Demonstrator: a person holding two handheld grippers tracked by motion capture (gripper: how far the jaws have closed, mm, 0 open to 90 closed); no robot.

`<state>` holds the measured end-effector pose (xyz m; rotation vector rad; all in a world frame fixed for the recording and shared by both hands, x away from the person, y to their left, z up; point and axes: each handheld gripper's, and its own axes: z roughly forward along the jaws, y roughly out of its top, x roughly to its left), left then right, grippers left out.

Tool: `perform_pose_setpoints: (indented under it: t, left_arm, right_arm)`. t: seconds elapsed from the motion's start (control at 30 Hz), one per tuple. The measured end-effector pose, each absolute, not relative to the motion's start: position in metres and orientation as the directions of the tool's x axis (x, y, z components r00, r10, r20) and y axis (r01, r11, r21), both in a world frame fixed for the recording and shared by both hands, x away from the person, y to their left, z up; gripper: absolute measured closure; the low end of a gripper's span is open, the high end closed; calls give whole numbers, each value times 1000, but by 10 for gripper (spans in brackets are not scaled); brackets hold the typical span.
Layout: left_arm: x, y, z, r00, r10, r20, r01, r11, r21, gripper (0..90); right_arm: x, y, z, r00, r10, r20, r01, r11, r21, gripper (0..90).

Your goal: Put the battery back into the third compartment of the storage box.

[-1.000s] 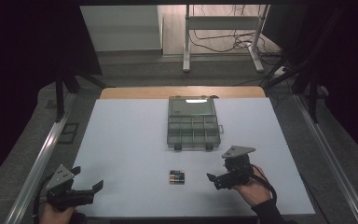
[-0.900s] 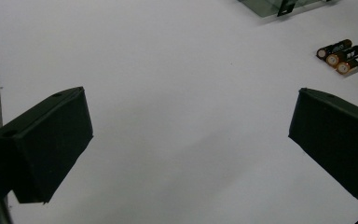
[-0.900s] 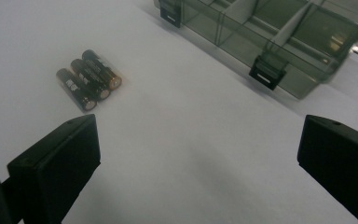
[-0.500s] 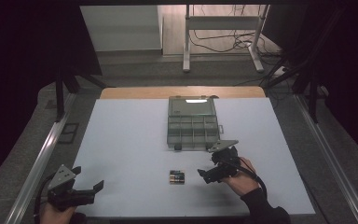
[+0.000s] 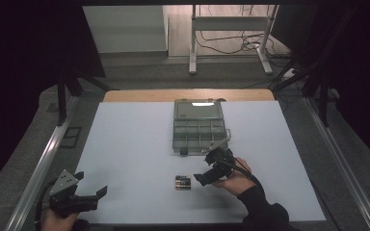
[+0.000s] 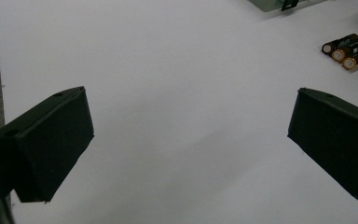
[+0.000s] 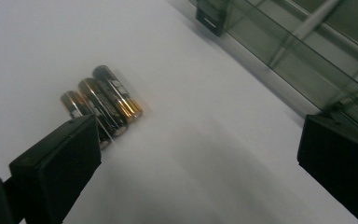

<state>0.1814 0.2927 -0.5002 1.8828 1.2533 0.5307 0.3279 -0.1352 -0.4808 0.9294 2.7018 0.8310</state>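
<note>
Ideally the right gripper (image 5: 203, 179), jaws spread wide just right of the three AA batteries (image 5: 183, 182), should square up and pinch only the nearest cell.

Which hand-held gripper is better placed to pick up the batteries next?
Right, probably. The right hand-held gripper sits open just beside the batteries, jaws pointed toward them. The left hand-held gripper rests open at the table's near left corner, well away from them.
</note>
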Motion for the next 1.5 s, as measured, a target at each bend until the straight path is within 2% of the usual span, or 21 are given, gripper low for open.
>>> perform_pose_setpoints:
  t: [0.13,0.43,0.7,1.2,1.3,1.5]
  left_arm:
    - [181,292,-500,423,903,-82,568,-194,800,6]
    - [181,293,-500,428,900,-79,568,-201,798,8]
    - [181,292,-500,432,899,-76,567,-205,798,11]
    - [181,292,-500,436,897,-76,567,-208,797,14]
    - [181,292,-500,437,896,-76,566,-208,797,14]
    - [181,292,-500,438,896,-78,567,-207,798,15]
  right_arm:
    - [328,-123,-479,-801,599,-5,500,673,544,59]
    - [333,-95,-480,-851,525,21,463,731,501,341]
    - [339,-82,-488,-878,475,66,448,764,465,509]
    - [341,-67,-505,-919,393,40,374,833,408,687]
    - [342,-66,-507,-923,385,18,358,840,408,759]
    - [340,-68,-504,-927,375,12,343,836,429,764]
